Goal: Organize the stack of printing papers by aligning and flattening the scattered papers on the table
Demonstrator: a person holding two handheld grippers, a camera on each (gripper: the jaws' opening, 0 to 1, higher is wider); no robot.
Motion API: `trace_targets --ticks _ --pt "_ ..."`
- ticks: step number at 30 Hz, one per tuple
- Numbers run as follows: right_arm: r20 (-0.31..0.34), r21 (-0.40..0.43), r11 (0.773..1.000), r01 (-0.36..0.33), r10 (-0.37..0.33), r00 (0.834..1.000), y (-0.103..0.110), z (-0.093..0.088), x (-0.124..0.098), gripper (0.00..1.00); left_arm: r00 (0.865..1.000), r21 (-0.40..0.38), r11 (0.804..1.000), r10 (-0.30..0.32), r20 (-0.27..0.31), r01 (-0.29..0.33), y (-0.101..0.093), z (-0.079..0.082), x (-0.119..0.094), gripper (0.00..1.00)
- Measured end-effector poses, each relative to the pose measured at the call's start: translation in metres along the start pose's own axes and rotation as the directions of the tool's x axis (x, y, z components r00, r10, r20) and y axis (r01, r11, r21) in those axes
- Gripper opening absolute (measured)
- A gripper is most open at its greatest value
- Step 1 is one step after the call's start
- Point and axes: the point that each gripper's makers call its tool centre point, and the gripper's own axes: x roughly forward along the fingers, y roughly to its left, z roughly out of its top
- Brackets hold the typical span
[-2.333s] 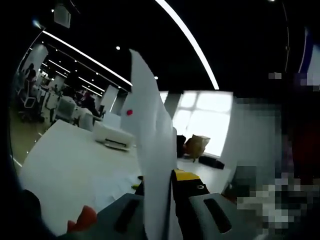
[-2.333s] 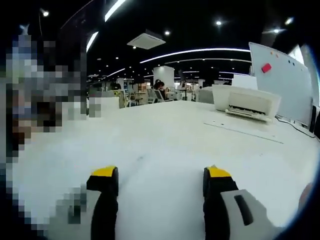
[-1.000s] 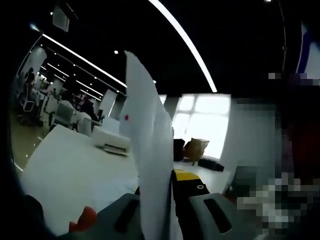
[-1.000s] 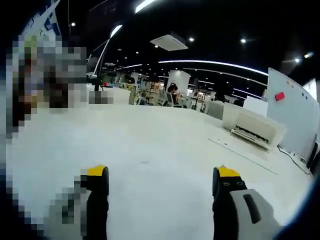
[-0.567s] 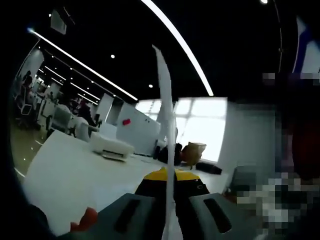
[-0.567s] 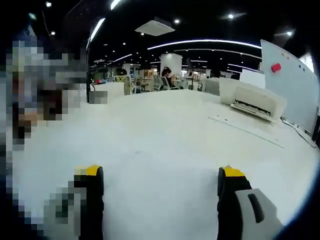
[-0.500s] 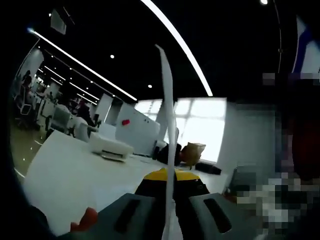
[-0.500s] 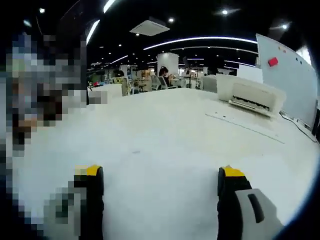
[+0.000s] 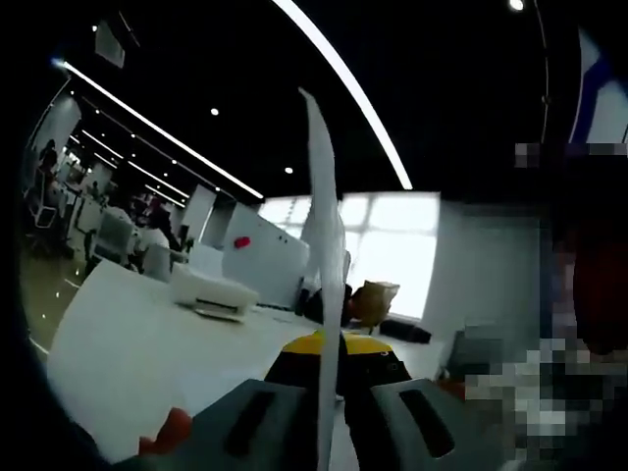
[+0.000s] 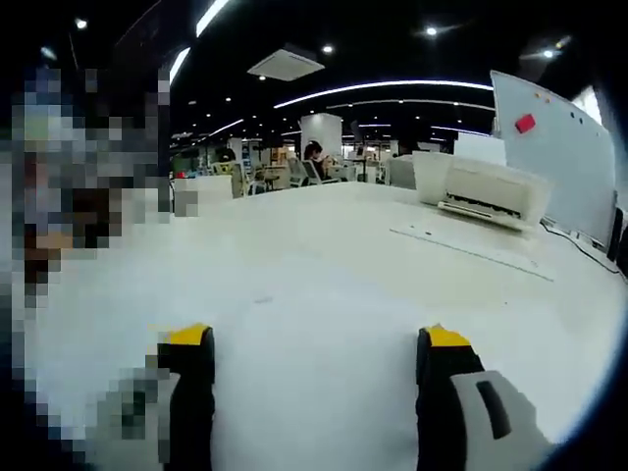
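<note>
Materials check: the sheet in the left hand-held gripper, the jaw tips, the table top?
Sheet: thin white paper, matte; seen edge-on, it bows slightly above the shut left hand-held gripper.
Jaw tips of the right hand-held gripper: yellow caps on black bodies, probably plastic or rubber; open.
Table top: smooth off-white surface, looks like laminate, material uncertain.

White paper sheet (image 9: 324,294), upright and edge-on, above the white table (image 9: 128,334).
</note>
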Motion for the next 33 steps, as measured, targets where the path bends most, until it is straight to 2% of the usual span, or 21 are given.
trace_targets --ticks 1,3,5,8,10,12,13,15,17,20,21,23,25,28,30,33 --pt "0.001 0.0 1.0 -0.001 0.001 1.0 0.001 0.0 0.0 0.69 1.0 0.0 1.0 0.0 0.001 0.0 0.0 0.0 0.0 0.06" --pt "0.005 0.0 1.0 -0.001 0.001 1.0 0.0 0.0 -0.001 0.68 1.0 -0.004 1.0 0.0 -0.001 0.0 0.001 -0.002 0.001 0.06" --pt "0.012 -0.002 1.0 -0.009 0.009 1.0 0.003 0.0 -0.002 0.61 1.0 -0.006 1.0 0.001 -0.003 -0.001 0.001 -0.004 0.002 0.06" --pt "0.014 -0.002 1.0 -0.012 0.012 1.0 0.001 0.003 -0.002 0.57 1.0 -0.006 1.0 0.0 -0.006 0.0 0.001 -0.004 0.002 0.06" --pt "0.016 -0.004 1.0 -0.016 0.016 1.0 0.001 0.004 -0.002 0.44 1.0 -0.004 1.0 0.002 -0.007 -0.002 0.001 -0.004 0.002 0.06" --pt "0.011 0.026 0.999 0.048 -0.048 0.999 -0.011 0.005 -0.002 0.25 1.0 -0.004 1.0 0.003 -0.006 -0.003 0.0 -0.004 0.002 0.06" --pt "0.008 0.034 0.998 0.05 -0.051 0.999 -0.012 0.005 -0.001 0.21 1.0 -0.004 1.0 0.004 -0.006 -0.004 0.001 -0.004 0.002 0.06" --pt "0.016 0.018 0.999 0.041 -0.042 0.999 -0.013 0.008 0.001 0.21 1.0 -0.001 1.0 0.004 -0.005 -0.004 0.0 -0.004 0.001 0.06" --pt "0.008 0.017 0.999 0.038 -0.038 0.999 -0.013 0.009 0.002 0.25 1.0 0.002 1.0 0.005 -0.005 -0.005 0.0 -0.003 0.0 0.06" --pt "0.01 0.008 1.0 0.024 -0.024 1.0 -0.008 0.01 0.002 0.72 1.0 0.004 1.0 0.007 0.001 -0.007 0.001 -0.001 0.0 0.06" --pt "-0.008 0.006 1.0 0.013 -0.013 1.0 -0.004 0.007 0.003 0.87 1.0 0.006 1.0 0.008 0.001 -0.008 0.002 -0.001 0.0 0.06" --pt "-0.043 -0.035 0.999 -0.039 0.037 0.998 0.009 0.006 0.001 0.82 1.0 0.01 1.0 0.01 -0.001 -0.01 0.002 -0.001 -0.001 0.06" --pt "-0.073 -0.12 0.993 -0.004 -0.005 0.997 0.006 0.011 -0.003 0.82 1.0 0.01 1.0 0.012 0.0 -0.012 0.004 -0.001 -0.002 0.06" --pt "-0.11 -0.23 0.973 0.029 -0.056 0.992 0.004 0.018 -0.01 0.83 1.0 0.01 1.0 0.012 0.005 -0.012 0.004 0.0 -0.004 0.06" --pt "-0.139 -0.303 0.95 0.074 -0.121 0.983 0.003 0.022 -0.014 0.83 1.0 0.009 1.0 0.01 0.012 -0.01 0.005 0.0 -0.005 0.06" --pt "-0.13 -0.388 0.914 0.115 -0.178 0.975 0.01 0.029 -0.011 0.78 1.0 0.0 1.0 0.006 0.027 -0.006 0.008 0.0 -0.005 0.06"
